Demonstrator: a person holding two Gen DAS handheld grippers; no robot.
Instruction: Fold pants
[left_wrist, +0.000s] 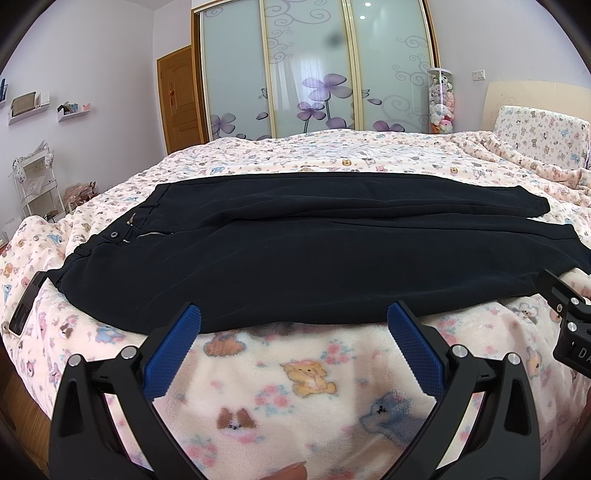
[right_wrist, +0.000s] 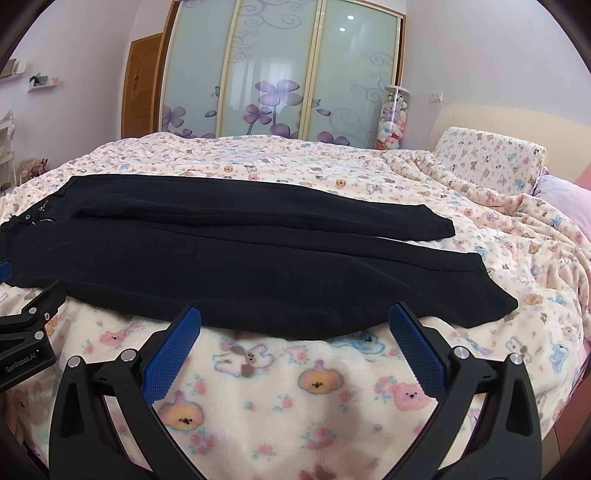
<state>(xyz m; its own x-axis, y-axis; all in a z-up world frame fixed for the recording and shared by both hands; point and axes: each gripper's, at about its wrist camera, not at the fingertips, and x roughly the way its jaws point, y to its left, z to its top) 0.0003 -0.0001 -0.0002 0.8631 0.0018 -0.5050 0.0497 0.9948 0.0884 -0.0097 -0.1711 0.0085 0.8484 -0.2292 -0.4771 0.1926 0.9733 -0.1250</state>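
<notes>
Left gripper (left_wrist: 293, 325): jaws spread wide, nothing held; tips just short of the near edge of the trousers.
Right gripper (right_wrist: 294, 325): jaws likewise wide apart, empty; tips at the same near edge, further toward the cuffs.
Fleece blanket (left_wrist: 314, 387): bear-print, under both grippers.
Black trousers (left_wrist: 314, 254): laid flat across the bed ahead of both grippers, waistband with open zip (left_wrist: 153, 234) to the left, cuffs to the right, legs side by side.
Wardrobe doors (right_wrist: 280, 74): far beyond.
Step in hand: judged as approach, no fold made yet.
Next move: probably pinch the near leg's edge with both grippers and carry it over the far leg.
</notes>
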